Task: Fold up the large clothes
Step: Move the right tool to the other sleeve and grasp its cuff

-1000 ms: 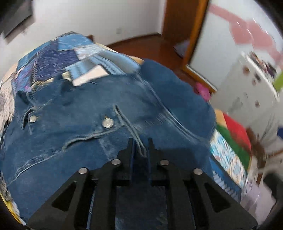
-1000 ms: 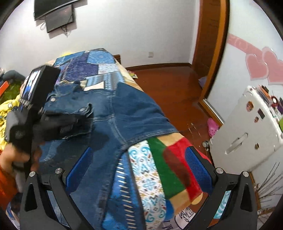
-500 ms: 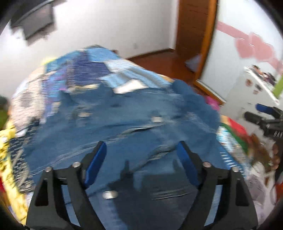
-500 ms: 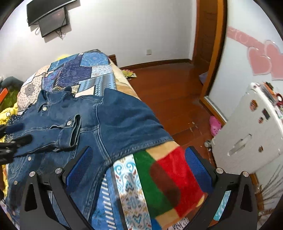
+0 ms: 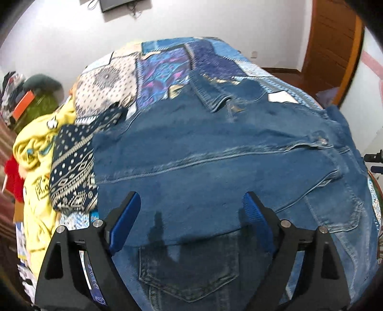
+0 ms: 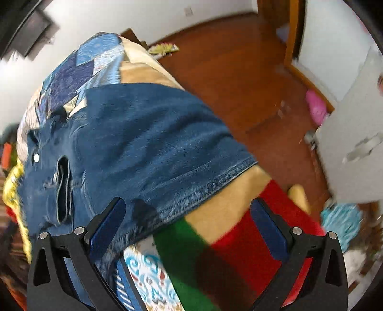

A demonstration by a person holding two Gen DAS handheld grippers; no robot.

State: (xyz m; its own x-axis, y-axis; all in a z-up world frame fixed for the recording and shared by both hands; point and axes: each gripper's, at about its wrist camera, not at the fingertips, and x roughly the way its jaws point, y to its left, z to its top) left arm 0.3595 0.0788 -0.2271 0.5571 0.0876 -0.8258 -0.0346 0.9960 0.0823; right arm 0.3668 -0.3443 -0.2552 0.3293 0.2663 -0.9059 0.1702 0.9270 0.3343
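A blue denim jacket [image 5: 215, 153] lies spread on a patchwork bed cover [image 5: 165, 62], one side folded across its middle. My left gripper [image 5: 191, 215] is open and empty, just above the jacket's near part. In the right wrist view the same jacket [image 6: 143, 143] drapes over the bed's right side, its stitched hem running between the fingers. My right gripper [image 6: 189, 222] is open and empty, hovering over that hem and the red and green cover patches [image 6: 239, 251].
A yellow garment [image 5: 36, 153] and a navy patterned cloth [image 5: 71, 172] lie piled at the bed's left. A white cabinet [image 6: 354, 143] stands right of the bed on the wooden floor [image 6: 239, 71]. A wall screen [image 5: 119, 3] hangs behind.
My left gripper let go of the jacket's sleeve, opened and pulled back toward the near left. My right gripper moved down and closer to the jacket's right hem.
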